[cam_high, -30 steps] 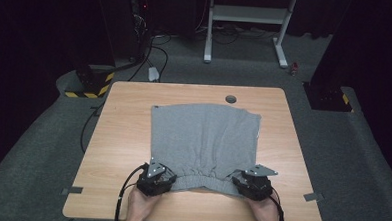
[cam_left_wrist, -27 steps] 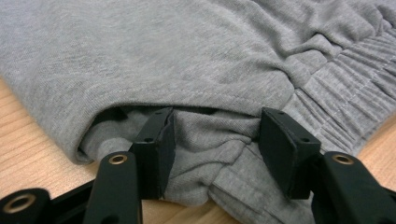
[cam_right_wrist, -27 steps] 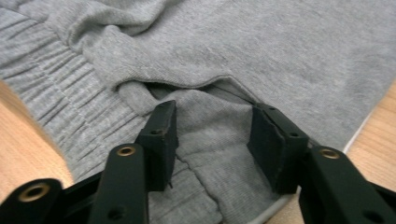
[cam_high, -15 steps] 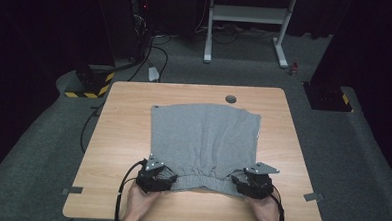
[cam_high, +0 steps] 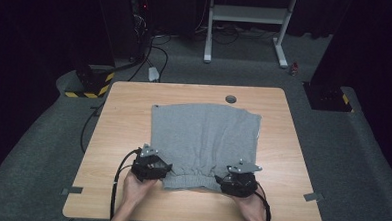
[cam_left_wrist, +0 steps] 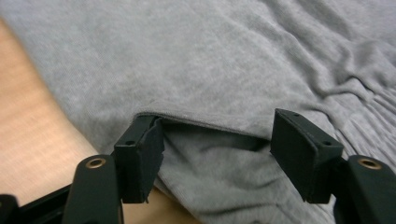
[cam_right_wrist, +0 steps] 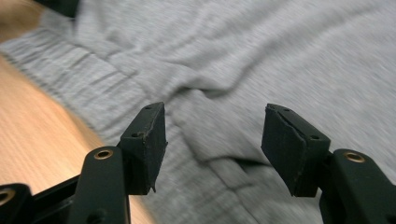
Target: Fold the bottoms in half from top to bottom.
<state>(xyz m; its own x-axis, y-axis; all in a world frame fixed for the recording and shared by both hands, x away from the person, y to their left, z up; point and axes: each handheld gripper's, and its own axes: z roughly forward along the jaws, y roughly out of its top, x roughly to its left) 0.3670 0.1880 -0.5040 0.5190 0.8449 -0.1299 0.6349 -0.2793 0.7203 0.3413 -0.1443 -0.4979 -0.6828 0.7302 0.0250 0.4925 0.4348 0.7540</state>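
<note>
A grey garment (cam_high: 203, 138) with a gathered elastic waistband (cam_high: 191, 179) lies flat on the wooden table (cam_high: 123, 117), waistband toward the near edge. My left gripper (cam_high: 154, 167) sits at the waistband's left corner. In the left gripper view it (cam_left_wrist: 217, 149) stands open over a folded hem (cam_left_wrist: 205, 119); its jaws widened, then eased in slightly, gripping nothing. My right gripper (cam_high: 237, 182) is at the right corner. Its jaws (cam_right_wrist: 212, 144) have just been opening and stand wide over rumpled cloth (cam_right_wrist: 219, 93) without pinching it.
A round cable hole (cam_high: 230, 98) is at the table's far edge. Tape marks (cam_high: 313, 196) sit near the front corners. Behind the table, on the floor, are a white desk frame (cam_high: 248, 15), cables and a black-yellow striped block (cam_high: 92, 83). Bare wood flanks the garment.
Both grippers' jaws have spread wider apart, and both hands have shifted slightly up the picture at the waistband. The garment lies as before.
</note>
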